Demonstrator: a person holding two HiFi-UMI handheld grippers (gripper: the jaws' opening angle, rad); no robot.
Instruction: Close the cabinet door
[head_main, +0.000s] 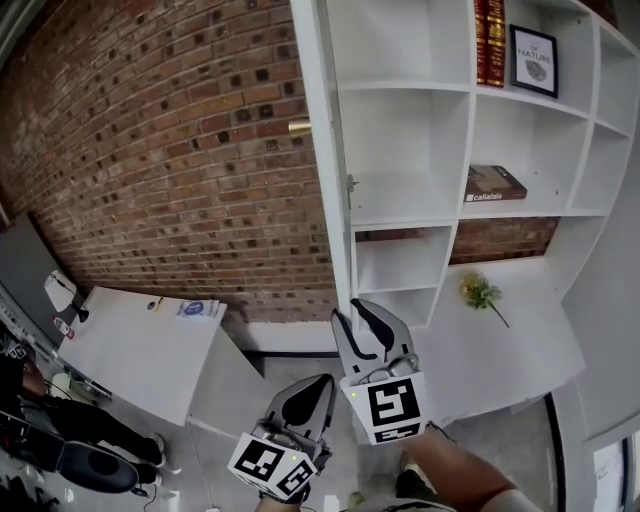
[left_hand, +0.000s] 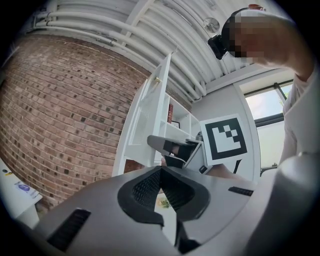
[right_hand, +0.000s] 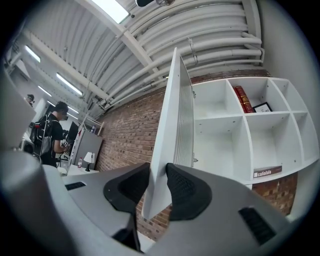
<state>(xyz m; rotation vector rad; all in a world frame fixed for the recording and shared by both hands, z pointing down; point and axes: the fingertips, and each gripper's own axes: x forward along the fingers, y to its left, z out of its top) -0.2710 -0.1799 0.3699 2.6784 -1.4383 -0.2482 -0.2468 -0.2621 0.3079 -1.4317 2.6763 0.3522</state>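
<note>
Cabinet door (right_hand: 172, 125) stands swung out from the cabinet (head_main: 410, 222); our right gripper (right_hand: 157, 182) clamps its free edge, left gripper (left_hand: 160, 172) clenched empty, short of the cabinet. Thin bite: swing hard and we could slip off.

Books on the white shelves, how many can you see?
3. Two red books stand upright in a top compartment beside the framed picture; one brown book lies flat in the compartment below. Others may be hidden.
</note>
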